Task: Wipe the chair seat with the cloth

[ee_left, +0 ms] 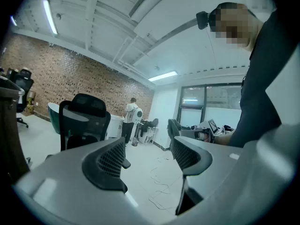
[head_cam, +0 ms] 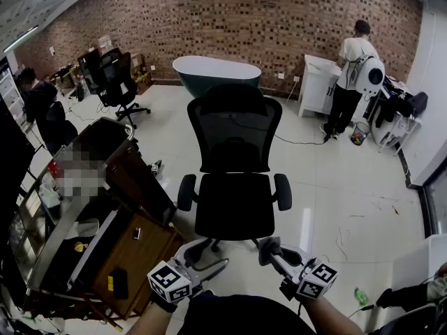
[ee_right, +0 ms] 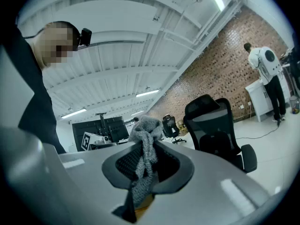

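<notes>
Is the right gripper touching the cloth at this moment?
Touching. The right gripper view shows the right gripper shut on the cloth, which bunches above it.

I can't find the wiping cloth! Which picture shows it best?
The right gripper view. The grey cloth fills the middle, pinched in the right tongs, with its knit showing. The head view shows only a small grey lump at those tongs. The left gripper view shows no clear cloth.
</notes>
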Demonstrator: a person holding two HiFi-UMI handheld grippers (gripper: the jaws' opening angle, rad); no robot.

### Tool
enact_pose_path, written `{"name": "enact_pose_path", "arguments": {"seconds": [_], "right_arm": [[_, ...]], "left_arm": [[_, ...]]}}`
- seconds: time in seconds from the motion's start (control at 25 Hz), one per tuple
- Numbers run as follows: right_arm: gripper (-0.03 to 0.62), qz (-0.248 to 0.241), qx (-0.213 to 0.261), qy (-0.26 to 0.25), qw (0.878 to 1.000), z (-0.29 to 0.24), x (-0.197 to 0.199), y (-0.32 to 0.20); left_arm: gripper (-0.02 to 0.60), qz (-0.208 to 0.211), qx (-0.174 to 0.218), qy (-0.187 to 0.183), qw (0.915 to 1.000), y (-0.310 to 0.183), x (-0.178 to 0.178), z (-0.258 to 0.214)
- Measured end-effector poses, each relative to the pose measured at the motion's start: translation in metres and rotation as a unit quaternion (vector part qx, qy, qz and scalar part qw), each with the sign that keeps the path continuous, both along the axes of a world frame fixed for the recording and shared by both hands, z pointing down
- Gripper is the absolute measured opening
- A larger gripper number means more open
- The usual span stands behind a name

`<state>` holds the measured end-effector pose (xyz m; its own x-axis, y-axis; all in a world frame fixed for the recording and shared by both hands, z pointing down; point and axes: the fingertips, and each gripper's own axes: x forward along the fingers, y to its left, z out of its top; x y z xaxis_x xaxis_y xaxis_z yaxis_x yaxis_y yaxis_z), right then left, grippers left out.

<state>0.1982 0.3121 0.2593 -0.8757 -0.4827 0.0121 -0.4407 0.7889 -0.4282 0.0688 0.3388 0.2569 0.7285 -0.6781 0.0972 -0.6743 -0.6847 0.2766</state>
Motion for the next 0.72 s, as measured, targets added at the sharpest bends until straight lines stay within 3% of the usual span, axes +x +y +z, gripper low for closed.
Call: {"name": "enact_pose_path", "arguments": {"seconds": [0.36,0.72], "right_arm": [[0.051,-0.008,-0.012,0.011,1.000,0.016,-0.007,-0.030],[0.051,-0.002,-0.020,0.030,0.999,0.037,-0.054,-0.111]], "left_arm": [[0.347,-0.029,-0.022,0.001,0.9993,-0.024,-0.013,0.019],[0.347,-0.022,-0.031,0.012,0.9992,-0.118,-0.063,0.042]]}}
